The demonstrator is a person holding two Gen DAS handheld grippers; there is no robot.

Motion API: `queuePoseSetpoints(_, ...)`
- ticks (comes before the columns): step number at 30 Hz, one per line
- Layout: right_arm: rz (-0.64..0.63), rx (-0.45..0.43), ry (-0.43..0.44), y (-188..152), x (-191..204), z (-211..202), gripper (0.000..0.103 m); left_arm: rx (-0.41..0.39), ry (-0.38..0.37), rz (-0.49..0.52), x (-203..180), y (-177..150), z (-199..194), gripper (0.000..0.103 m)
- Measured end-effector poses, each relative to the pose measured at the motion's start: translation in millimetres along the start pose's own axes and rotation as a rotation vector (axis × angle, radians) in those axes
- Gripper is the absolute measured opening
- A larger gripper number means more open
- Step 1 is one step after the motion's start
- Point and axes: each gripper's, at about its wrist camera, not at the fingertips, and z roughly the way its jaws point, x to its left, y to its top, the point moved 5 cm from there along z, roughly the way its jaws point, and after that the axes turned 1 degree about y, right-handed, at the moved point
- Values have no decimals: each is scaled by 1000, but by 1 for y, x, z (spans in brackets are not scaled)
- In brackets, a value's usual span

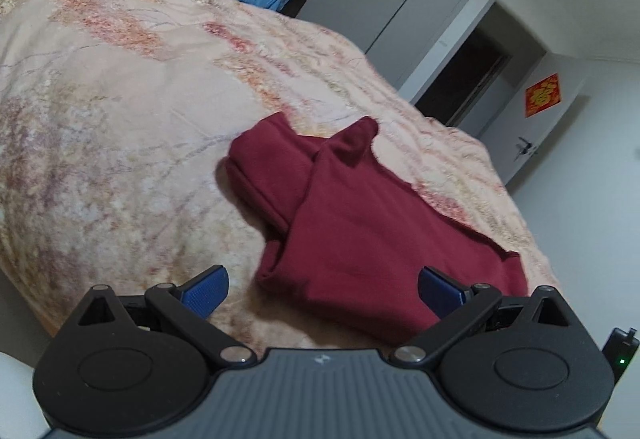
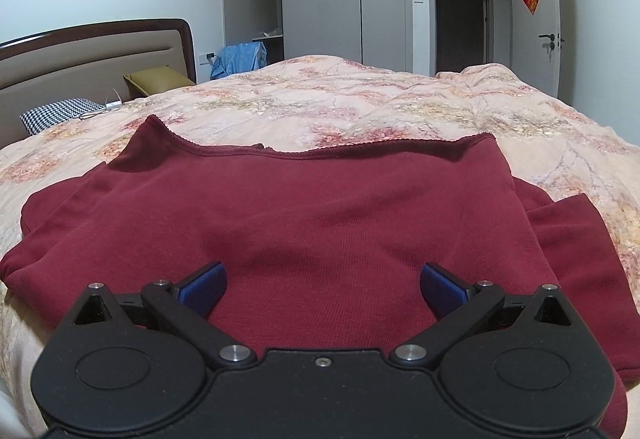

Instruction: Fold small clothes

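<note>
With both claws spread wide and pinching nothing, the step in hand looks like choosing where to take hold for the next fold. The right gripper (image 2: 323,289) hovers low over the dark red garment (image 2: 312,223), its blue pads (image 2: 202,289) apart on either side of the near cloth; whether they touch the fabric cannot be told. The left gripper (image 1: 323,291) sits at the garment's (image 1: 360,223) near corner, one pad (image 1: 206,291) over bare floral bedspread (image 1: 100,99), the other over red cloth.

The garment lies partly folded near the bed's edge. From the right wrist view its far hem (image 2: 328,149) runs roughly straight across, with extra layers sticking out at both sides. From the left wrist view a doubled, sleeve-like part (image 1: 272,167) reaches out toward the middle of the bed.

To do this well, I would close each claw on all layers at an edge, not only the top one, so nothing slides apart. Lift both sides evenly and lay the fold with edges aligned. Soft knit will sag and drag on the bedspread (image 2: 400,99), so slow, level movement helps, and the loose side flaps should be tucked first.
</note>
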Motion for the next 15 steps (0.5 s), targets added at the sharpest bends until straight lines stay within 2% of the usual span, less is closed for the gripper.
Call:
queuePoseSetpoints(9, 3, -21, 5, -3, -1, -1, 103, -3, -66, -72, -8, -24, 9, 103)
queuePoseSetpoints(12, 5, -28, 6, -3, -2, 0, 103, -2, -72, -63, -11, -26, 12, 103)
queuePoseSetpoints(15, 4, -32, 5, -4, -2, -1, 103, -6, -94, -97, -9, -25, 13, 103)
